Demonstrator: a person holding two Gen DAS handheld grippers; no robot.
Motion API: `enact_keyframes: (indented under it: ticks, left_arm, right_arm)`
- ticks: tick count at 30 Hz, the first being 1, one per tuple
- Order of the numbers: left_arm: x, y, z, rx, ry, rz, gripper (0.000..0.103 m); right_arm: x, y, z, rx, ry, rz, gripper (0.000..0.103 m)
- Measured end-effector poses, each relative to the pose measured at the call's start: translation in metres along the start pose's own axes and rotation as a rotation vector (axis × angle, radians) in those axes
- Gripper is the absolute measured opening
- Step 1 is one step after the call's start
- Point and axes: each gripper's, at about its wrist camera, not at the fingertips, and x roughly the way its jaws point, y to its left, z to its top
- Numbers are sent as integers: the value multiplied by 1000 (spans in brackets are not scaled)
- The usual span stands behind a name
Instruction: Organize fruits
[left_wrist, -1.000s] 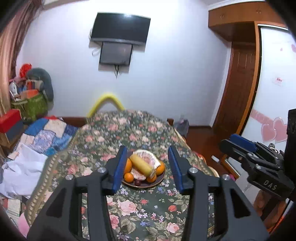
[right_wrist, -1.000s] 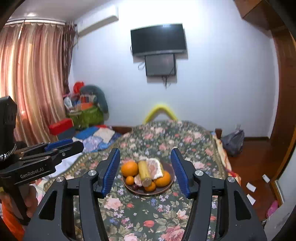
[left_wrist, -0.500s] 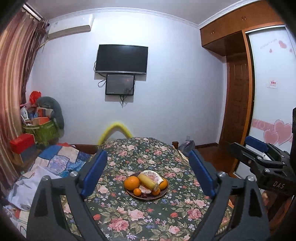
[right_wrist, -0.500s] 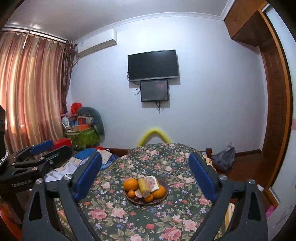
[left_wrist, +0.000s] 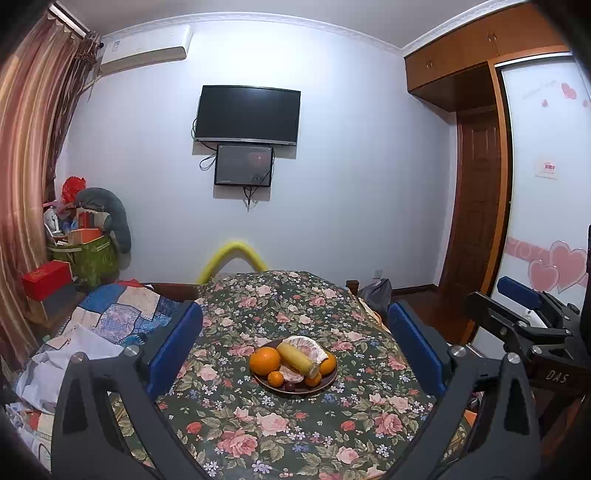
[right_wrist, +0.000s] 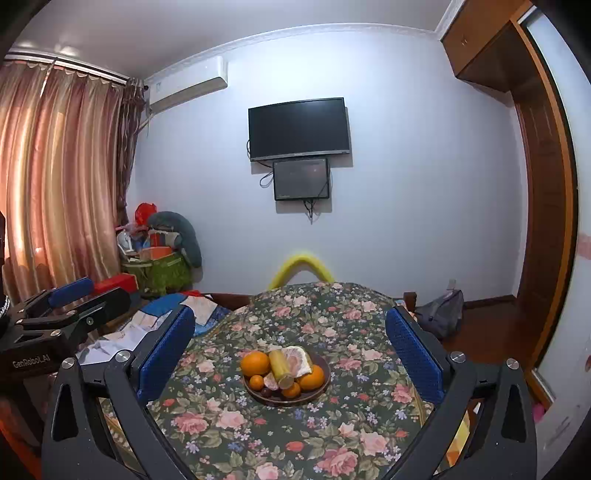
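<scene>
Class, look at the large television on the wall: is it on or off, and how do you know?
Off, it appears. The television shows a uniformly dark screen in both wrist views, with no picture or glow visible.

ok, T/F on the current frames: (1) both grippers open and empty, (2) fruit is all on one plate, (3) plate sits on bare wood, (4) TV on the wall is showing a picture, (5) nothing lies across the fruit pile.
1. True: left gripper and right gripper have just been opening, nothing between their fingers.
2. True: the fruit sits on the plate.
3. False: it rests on a floral tablecloth.
4. False: the TV is dark.
5. False: a yellow banana lies across the pile.
</scene>
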Motion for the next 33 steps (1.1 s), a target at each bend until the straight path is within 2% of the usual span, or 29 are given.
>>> enact_keyframes:
  ticks: [33]
  left_arm:
    - [2,-4,-3,11,14,-7,103]
  right_arm:
    - [-3,-4,-3,8,9,-5,103]
